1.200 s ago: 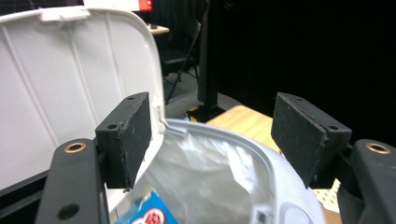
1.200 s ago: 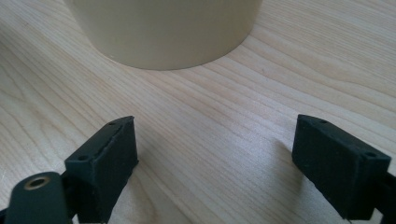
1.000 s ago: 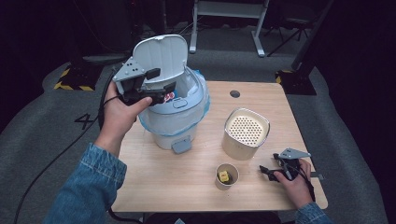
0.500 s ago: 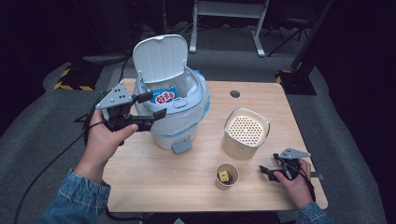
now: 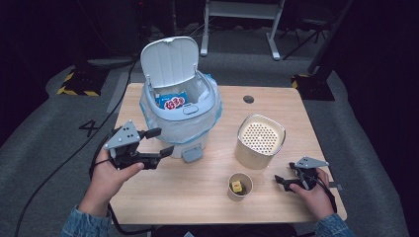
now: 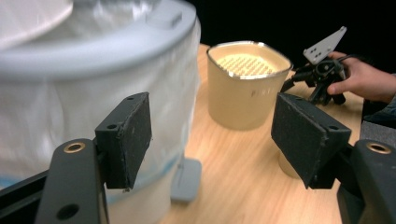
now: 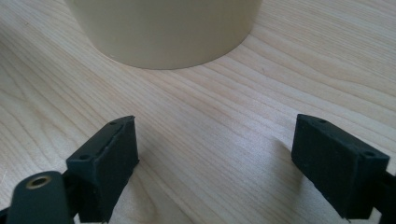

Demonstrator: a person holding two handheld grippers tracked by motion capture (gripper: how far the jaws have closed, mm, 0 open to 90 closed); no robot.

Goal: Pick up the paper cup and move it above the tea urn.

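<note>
Just beyond the left gripper (image 5: 157, 141), off its jaw tips and apart from them: one white lidded bin (image 5: 180, 106), lined with a clear bag, lid tipped up and back, a blue snack packet (image 5: 171, 100) lying inside. Seen from the left gripper view, bin wall (image 6: 88, 107) close on the left-hand side, grey foot pedal (image 6: 186, 178) low between the pads. Jaws spread wide, nothing between them, released. Left hand (image 5: 112, 170) wrapped round the gripper body from below, forearm in a denim sleeve (image 5: 84, 226) coming up from the near table edge, jaws pointing level toward the bin's base. Right gripper (image 5: 285, 179) well apart on the far side of the wooden table (image 5: 207, 197), lying low by the near right corner in the right hand (image 5: 311, 190), jaws likewise spread and empty over bare wood. Ahead of those jaws, one cream perforated-top container (image 5: 260, 141); to their side, one small paper cup (image 5: 240, 185) with one yellow piece (image 5: 237, 186) in it. Counted: two grippers, one bin, one packet, one container, one cup.
</note>
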